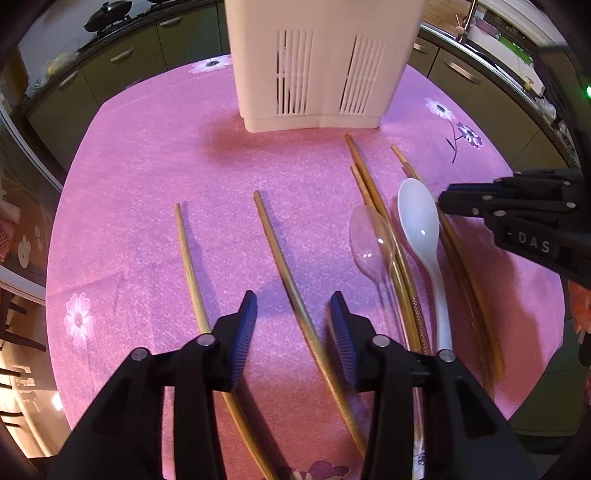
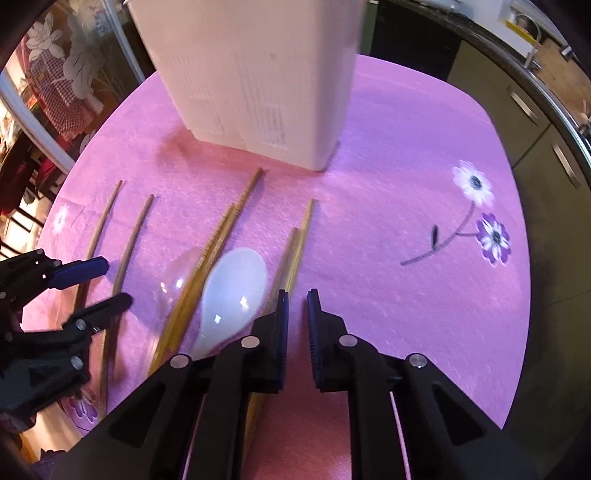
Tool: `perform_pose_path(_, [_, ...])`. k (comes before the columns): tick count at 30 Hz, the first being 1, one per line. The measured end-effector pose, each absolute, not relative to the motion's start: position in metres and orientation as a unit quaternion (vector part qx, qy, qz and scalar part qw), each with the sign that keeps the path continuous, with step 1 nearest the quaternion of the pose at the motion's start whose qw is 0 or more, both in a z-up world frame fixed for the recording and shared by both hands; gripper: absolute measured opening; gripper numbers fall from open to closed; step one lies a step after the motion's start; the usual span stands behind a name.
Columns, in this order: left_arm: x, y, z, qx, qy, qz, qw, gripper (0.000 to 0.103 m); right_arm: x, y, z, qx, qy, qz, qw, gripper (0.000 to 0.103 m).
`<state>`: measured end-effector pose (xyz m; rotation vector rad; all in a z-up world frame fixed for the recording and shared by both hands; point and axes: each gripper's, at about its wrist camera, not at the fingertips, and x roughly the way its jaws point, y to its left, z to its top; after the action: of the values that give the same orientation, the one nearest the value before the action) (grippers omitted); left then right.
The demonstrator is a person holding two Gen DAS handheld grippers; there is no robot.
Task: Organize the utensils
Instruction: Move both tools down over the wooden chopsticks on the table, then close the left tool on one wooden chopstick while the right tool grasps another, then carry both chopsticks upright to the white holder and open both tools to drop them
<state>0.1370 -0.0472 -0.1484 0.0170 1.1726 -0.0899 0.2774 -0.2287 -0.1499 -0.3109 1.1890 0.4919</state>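
Note:
A white slotted utensil holder (image 1: 317, 62) stands at the back of the pink table; it also shows in the right wrist view (image 2: 255, 74). Several wooden chopsticks lie in front of it. My left gripper (image 1: 293, 317) is open, its jaws on either side of one chopstick (image 1: 291, 291), just above it. A clear plastic spoon (image 1: 369, 240) and a white spoon (image 1: 421, 229) lie among chopsticks to the right. My right gripper (image 2: 295, 306) is slightly open and empty, hovering beside the rightmost chopstick pair (image 2: 295, 243), next to the white spoon (image 2: 232, 295).
A pink flowered tablecloth (image 2: 406, 206) covers the table. Green kitchen cabinets (image 1: 122, 62) and a counter with a wok (image 1: 109, 16) run behind. The right gripper's body (image 1: 524, 218) reaches in at the right of the left wrist view.

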Motion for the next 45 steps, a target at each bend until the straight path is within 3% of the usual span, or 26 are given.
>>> perform_pose_path(7, [0.138,-0.046,-0.148,0.002,0.558,-0.047,0.829,0.042,0.288,-0.209,-0.148,-0.176,0.564,0.222,0.775,0.012])
perform_pose_path(14, [0.137,-0.049,-0.151,0.011,0.554,-0.049,0.831,0.046,0.290,-0.237,-0.146,-0.123,0.574,0.227,0.778,0.012])
perform_pose_path(26, [0.143,-0.057,-0.152,0.013,0.552,-0.037,0.833,0.046,0.300,-0.213,-0.148,-0.133,0.579,0.219,0.774,0.012])
perform_pose_path(32, [0.144,-0.050,-0.150,0.004,0.546,-0.031,0.837,0.010,0.290,-0.226,-0.153,-0.124,0.571,0.220,0.781,0.009])
perform_pose_path(45, [0.134,-0.043,-0.116,-0.025,0.506,-0.061,0.860,0.006,0.252,-0.284,-0.075,-0.030,0.477,0.253,0.841,0.008])
